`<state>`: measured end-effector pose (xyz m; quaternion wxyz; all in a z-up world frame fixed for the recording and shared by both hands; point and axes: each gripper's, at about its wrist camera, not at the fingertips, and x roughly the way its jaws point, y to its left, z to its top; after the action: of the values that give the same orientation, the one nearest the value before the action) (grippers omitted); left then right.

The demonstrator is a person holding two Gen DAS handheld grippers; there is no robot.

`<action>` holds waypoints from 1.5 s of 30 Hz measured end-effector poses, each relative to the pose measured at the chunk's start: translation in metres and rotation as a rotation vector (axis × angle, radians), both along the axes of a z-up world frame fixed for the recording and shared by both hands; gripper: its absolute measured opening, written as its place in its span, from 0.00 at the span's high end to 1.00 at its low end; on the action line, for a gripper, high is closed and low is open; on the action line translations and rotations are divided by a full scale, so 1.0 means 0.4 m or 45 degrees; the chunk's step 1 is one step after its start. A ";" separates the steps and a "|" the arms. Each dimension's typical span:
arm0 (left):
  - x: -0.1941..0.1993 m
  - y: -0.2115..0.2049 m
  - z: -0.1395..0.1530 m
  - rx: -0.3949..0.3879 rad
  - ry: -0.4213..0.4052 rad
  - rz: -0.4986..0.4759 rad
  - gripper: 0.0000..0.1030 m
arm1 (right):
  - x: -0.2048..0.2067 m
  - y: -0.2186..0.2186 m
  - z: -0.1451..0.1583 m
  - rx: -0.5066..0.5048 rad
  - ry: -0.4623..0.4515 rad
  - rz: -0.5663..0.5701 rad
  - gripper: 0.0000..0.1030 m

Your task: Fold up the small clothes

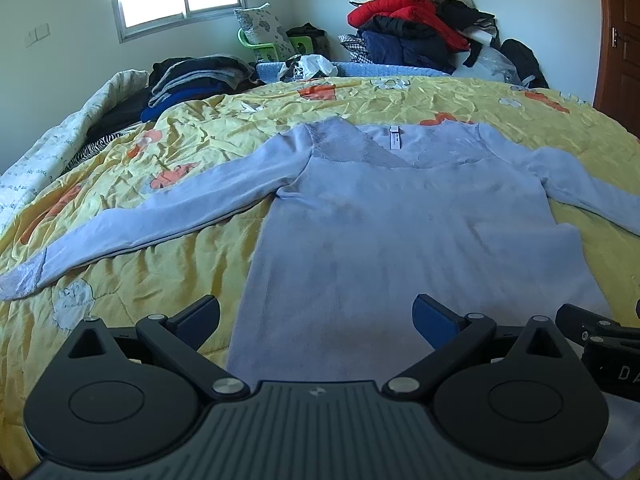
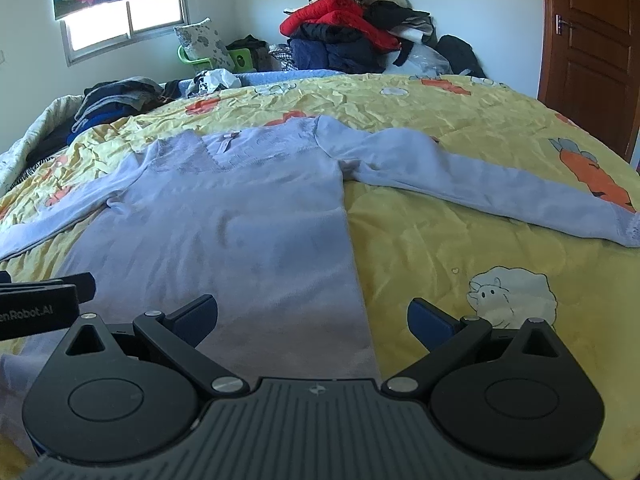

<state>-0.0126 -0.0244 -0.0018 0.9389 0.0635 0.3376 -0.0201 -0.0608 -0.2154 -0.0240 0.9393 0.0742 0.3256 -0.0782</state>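
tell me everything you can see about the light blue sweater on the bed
The light blue sweater is a soft-looking, fine-ribbed knit with a V-neck, lacy shoulder panels and cuffs, and a small neck label. It lies flat, unfolded, on the yellow quilt, both long sleeves spread outward, hem nearest the cameras. Neither open gripper touches it.

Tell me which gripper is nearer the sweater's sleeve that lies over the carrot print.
Right. The right gripper sits at the hem on that sleeve's side; the left gripper is at the hem's opposite side.
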 end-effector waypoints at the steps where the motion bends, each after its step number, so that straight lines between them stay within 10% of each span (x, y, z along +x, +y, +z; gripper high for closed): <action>1: 0.000 0.000 0.000 -0.001 0.000 0.000 0.00 | 0.000 -0.002 0.000 -0.002 0.002 -0.001 0.01; 45: 0.084 -0.082 0.004 0.016 0.004 -0.038 0.00 | 0.006 -0.127 0.023 0.016 -0.142 0.001 0.00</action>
<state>0.0210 -0.0574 -0.0003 0.9376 0.0742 0.3383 -0.0321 -0.0584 -0.2662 -0.0150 0.9556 0.0843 0.2733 -0.0714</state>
